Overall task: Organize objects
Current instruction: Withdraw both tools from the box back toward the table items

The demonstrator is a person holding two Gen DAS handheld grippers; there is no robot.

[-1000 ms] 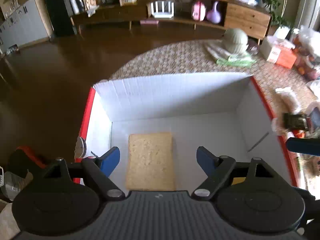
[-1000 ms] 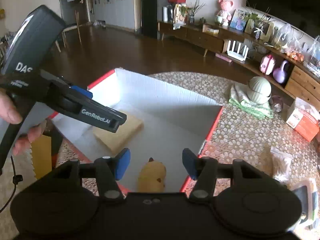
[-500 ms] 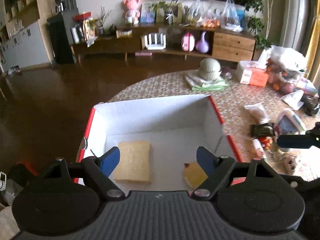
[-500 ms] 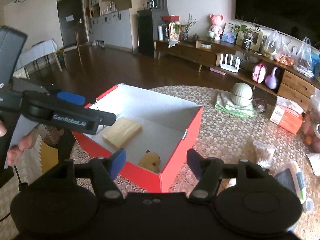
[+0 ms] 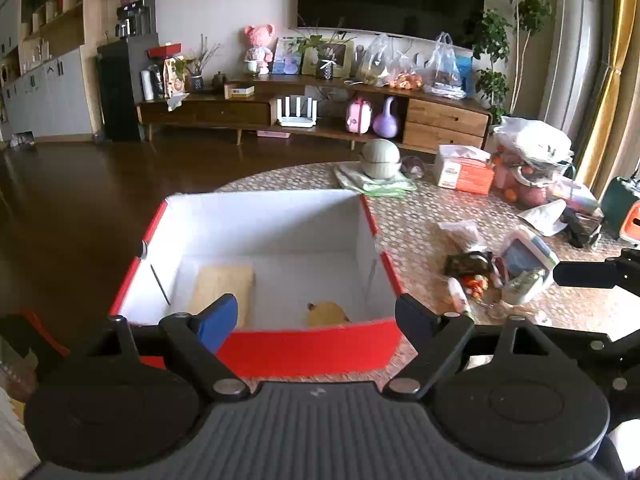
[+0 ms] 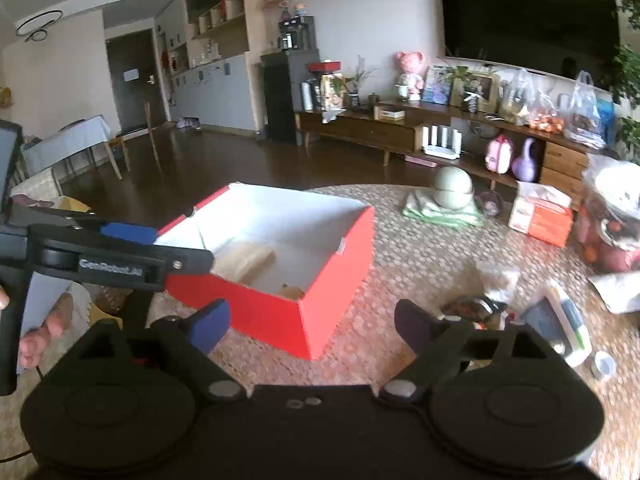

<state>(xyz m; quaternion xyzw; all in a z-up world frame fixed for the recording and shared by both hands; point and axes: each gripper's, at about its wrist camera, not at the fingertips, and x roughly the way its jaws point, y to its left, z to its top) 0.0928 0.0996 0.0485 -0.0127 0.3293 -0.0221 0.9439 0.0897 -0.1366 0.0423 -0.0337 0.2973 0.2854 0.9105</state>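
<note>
A red box with a white inside (image 5: 312,344) stands on the round table. In it lie a flat yellow sponge (image 5: 222,284) at the left and a small yellow toy (image 5: 328,314) near the front wall. My left gripper (image 5: 316,316) hangs open just in front of the box with nothing between its fingers. The right wrist view shows the box (image 6: 272,312) from its corner, with the sponge (image 6: 244,258) and toy (image 6: 292,291) inside. My right gripper (image 6: 312,325) is back from that corner; its jaws are opening and hold nothing. The left gripper (image 6: 160,246) shows there at the left.
Right of the box lie snack packets (image 5: 466,264) and a white container (image 5: 528,252). Farther back are an orange tissue box (image 5: 464,170), a green bowl on a cloth (image 5: 380,158) and plastic bags (image 5: 532,156). A hand (image 6: 40,332) grips the left handle.
Both grippers have drawn back from over the box to in front of it. The right jaws have spread wider. The yellow toy that lay between the right fingers now lies in the box.
</note>
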